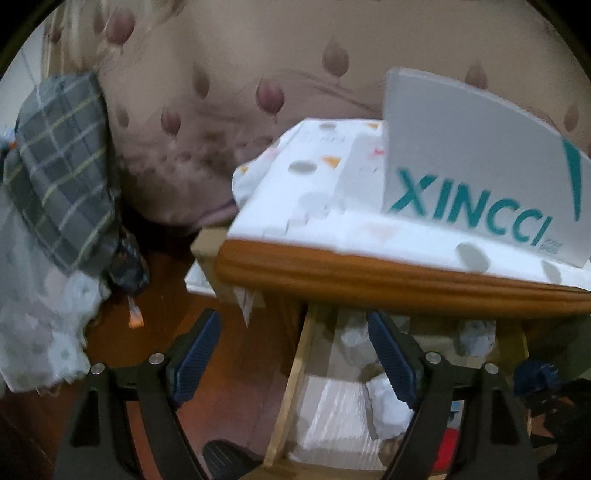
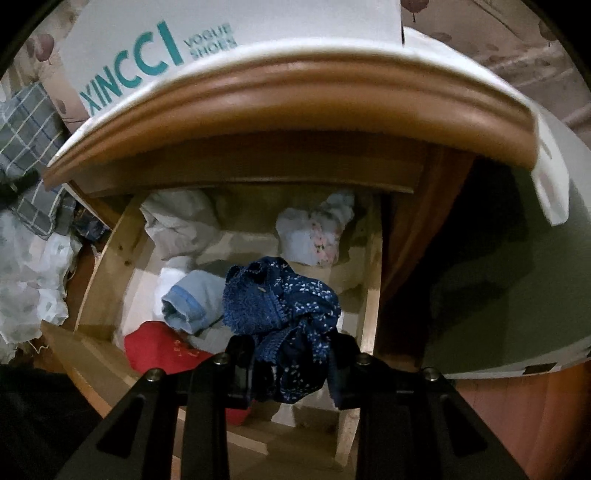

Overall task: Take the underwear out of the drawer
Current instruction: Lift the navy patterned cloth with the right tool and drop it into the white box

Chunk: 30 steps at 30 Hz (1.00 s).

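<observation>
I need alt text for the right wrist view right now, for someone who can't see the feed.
The right gripper is shut on a bunched navy blue white-speckled underwear, held over an open wooden drawer. In the drawer lie a rolled light blue garment, a red garment and a white floral one. A XINCCI shoe box stands on the cabinet top.

The underwear [image 2: 284, 310] is navy with white speckles. A red garment [image 2: 159, 347] and a pale blue roll [image 2: 188, 302] lie in the light wooden drawer [image 2: 107, 266]. The white shoebox [image 1: 476, 162] carries teal lettering; the cloth [image 1: 62, 173] is grey plaid.
</observation>
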Each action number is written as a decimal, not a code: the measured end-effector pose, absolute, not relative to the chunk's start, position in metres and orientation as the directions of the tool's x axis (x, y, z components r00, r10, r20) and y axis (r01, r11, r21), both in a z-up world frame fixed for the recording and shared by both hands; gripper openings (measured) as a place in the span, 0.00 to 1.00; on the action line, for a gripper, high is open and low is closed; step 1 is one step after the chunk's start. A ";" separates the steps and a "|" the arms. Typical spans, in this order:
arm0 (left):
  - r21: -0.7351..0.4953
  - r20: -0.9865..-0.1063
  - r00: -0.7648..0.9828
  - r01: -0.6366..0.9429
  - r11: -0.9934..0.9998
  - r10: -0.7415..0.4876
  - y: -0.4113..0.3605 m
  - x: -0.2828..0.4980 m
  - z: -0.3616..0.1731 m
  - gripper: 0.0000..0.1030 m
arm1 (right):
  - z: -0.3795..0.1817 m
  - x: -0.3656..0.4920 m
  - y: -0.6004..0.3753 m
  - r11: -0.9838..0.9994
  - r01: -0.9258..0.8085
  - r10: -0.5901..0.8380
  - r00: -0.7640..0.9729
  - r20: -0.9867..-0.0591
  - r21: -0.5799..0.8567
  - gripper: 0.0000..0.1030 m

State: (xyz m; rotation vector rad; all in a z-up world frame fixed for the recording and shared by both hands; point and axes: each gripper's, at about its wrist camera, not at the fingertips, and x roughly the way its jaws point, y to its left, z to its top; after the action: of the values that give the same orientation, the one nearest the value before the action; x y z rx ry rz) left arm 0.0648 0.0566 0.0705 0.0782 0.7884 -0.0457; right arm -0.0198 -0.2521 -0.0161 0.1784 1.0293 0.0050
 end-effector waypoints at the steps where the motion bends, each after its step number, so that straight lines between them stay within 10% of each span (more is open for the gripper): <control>1: 0.047 -0.719 0.695 0.072 0.996 -0.016 0.058 0.066 0.067 0.78 | -0.011 -0.021 -0.252 0.987 0.084 0.073 0.525 -0.848 0.137 0.27; 30: 0.017 -0.752 0.654 -0.104 0.994 0.081 0.111 0.078 0.060 0.83 | 0.245 0.011 -0.286 0.997 0.061 -0.071 0.748 -0.660 -0.039 0.27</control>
State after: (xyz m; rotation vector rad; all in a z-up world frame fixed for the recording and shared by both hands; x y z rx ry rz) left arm 0.0779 0.1109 0.0596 -0.0286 0.8514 0.1045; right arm 0.0109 -0.2861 0.2446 -0.0152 0.7217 -0.0724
